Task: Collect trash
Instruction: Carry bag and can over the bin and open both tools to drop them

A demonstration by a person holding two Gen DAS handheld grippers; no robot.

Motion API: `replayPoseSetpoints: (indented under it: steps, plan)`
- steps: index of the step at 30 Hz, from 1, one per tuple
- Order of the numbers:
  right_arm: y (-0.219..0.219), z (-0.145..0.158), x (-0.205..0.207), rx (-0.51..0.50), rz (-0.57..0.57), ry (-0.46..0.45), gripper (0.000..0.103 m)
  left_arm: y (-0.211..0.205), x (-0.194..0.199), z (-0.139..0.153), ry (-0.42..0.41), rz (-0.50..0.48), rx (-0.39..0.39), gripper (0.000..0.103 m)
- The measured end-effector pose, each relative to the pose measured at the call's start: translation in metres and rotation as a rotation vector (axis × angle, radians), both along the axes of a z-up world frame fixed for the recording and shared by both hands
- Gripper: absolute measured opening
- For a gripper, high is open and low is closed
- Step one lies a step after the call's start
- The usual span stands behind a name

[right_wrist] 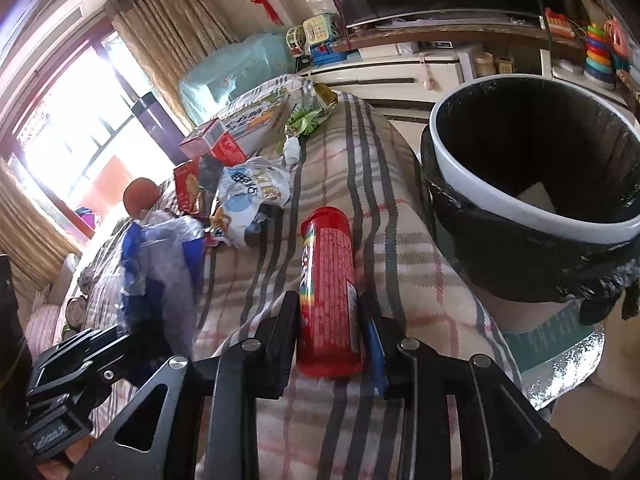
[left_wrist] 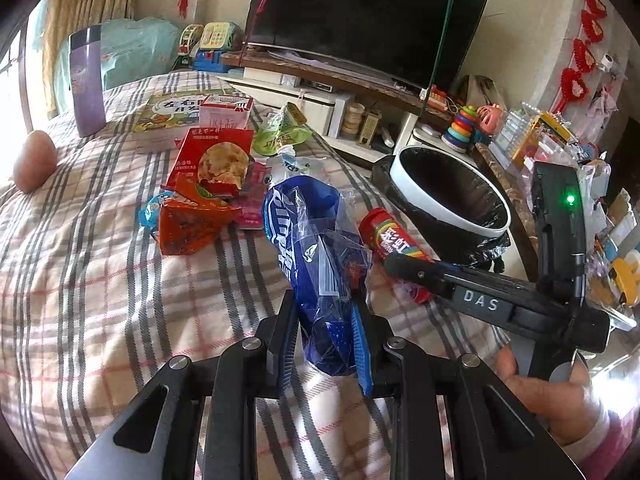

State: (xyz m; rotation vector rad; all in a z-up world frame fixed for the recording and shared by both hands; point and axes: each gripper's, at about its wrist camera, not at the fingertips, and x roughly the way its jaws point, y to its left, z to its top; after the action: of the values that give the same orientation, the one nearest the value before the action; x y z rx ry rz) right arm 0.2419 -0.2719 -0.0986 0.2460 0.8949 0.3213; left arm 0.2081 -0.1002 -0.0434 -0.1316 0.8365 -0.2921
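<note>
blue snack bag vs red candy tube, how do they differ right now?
The blue snack bag is soft, crumpled film; the red candy tube is a rigid cylinder. The bag sits between the jaws of the left gripper, the tube between those of the right gripper. The bag stands up off the plaid blanket; the tube lies lengthwise along the jaws. Both are near the black-lined trash bin.

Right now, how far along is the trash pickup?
Done: little. The bin holds one pale item that shows. In hand: the left gripper is shut on the blue wrapper; the right gripper straddles the red tube, lying on the plaid blanket. Whether its pads press is unclear. Left: the orange packet, red box, green pouch and white bag.
</note>
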Motion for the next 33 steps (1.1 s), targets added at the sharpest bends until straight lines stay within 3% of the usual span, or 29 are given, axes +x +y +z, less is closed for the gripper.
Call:
replayPoseSetpoints:
  steps: [9, 19, 33]
  plan:
    - [-0.018, 0.017, -0.01, 0.0, -0.028, -0.051, 0.029, -0.03, 0.018, 0.006, -0.002, -0.065, 0.002, 0.024]
    - [-0.082, 0.051, -0.016, 0.004, -0.14, -0.115, 0.029, -0.075, 0.055, 0.012, -0.01, -0.16, 0.022, 0.024]
    - [-0.148, 0.058, 0.01, -0.007, -0.251, -0.115, 0.029, -0.127, 0.132, 0.015, 0.006, -0.248, 0.037, 0.024]
